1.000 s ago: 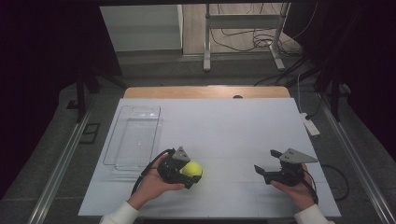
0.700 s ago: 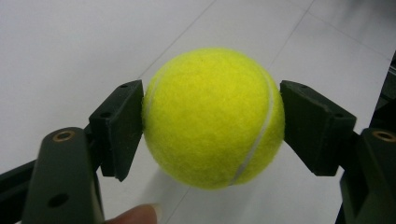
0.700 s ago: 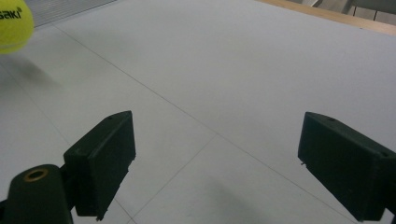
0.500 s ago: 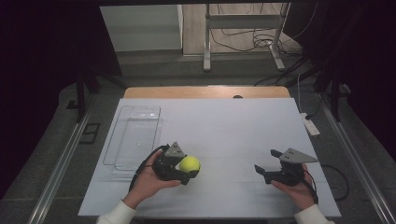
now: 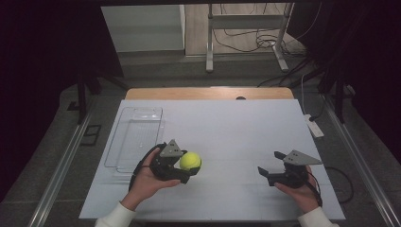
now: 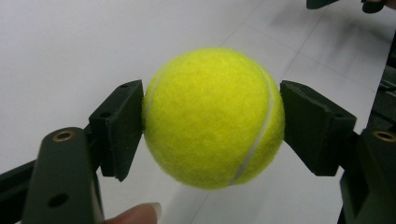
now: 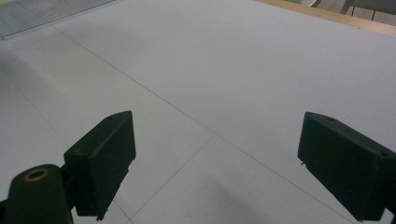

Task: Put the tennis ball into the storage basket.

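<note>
Gripping the tennis ball (image 6: 214,117) squarely between both pads, the left gripper (image 5: 185,165) holds it clear of the white table (image 5: 236,127), just to the right of the clear plastic tray (image 5: 137,137); the step in hand looks like a carry, the ball picked and ready to travel; the right gripper (image 7: 215,163) rests apart near the table's right side, jaws wide and empty; the next move likely calls for swinging the ball left over the tray's rim, lowering it inside, then easing the pads apart without letting it roll out.
</note>
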A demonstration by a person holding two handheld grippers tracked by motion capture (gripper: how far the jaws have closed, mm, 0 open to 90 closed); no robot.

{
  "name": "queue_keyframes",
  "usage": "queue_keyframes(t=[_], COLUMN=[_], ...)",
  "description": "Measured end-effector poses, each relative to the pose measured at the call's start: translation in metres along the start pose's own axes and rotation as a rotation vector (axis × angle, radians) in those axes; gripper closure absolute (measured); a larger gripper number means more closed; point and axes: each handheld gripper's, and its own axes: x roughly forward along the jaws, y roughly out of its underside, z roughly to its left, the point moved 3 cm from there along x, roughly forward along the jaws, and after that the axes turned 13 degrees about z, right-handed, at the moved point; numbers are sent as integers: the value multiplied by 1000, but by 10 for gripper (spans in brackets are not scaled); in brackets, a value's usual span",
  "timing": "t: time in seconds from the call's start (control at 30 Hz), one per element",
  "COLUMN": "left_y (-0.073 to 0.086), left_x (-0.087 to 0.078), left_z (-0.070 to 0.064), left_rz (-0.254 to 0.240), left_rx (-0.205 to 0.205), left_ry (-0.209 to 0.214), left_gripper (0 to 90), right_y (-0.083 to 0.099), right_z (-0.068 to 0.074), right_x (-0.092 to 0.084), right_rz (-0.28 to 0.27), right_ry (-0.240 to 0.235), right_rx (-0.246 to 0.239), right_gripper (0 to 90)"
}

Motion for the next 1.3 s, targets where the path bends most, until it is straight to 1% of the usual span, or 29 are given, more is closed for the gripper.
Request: queue_keyframes(t=[0.53,1.1,1.3], left_y=[-3,-10,-13], left_x=[-19,-28,-30], left_z=[7,10,15], left_rz=[-82,-126,-145], left_rx=[-33,-38,-56], left_ry=[-33,-50,-56], left_gripper=[265,265,265], right_y=[0,0,0], right_z=[0,0,-1], right_x=[0,1,1], right_rz=[3,5,5], right_ry=[3,5,5], right_rx=[1,2,2], right_gripper=[118,118,120])
